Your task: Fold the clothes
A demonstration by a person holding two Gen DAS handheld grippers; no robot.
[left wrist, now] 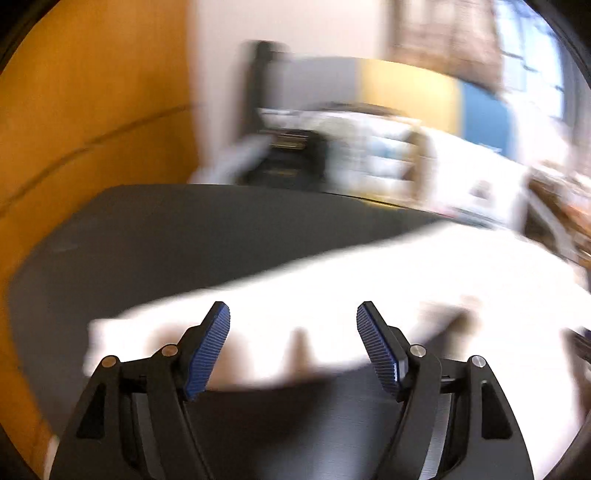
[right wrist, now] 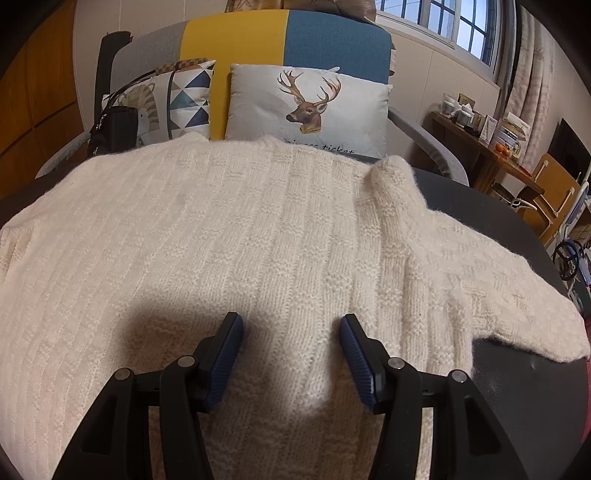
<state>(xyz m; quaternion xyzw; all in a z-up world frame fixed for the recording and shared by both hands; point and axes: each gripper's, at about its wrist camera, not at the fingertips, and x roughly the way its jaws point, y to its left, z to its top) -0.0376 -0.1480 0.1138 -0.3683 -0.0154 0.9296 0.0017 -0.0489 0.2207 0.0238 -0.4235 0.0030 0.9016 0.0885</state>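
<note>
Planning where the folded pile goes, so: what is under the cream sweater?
A dark table shows beside and beyond the cream sweater in both wrist views. The surface directly beneath the knit is covered, so anything lying under it cannot be seen.

A dark table fills the near ground. Beyond its far edge stands a sofa with a grey, yellow and blue back, holding a deer cushion, a triangle-patterned cushion and a black bag. Orange wooden panelling covers the left wall. Far right, a barred window lets in daylight above a cluttered wooden side table.
</note>
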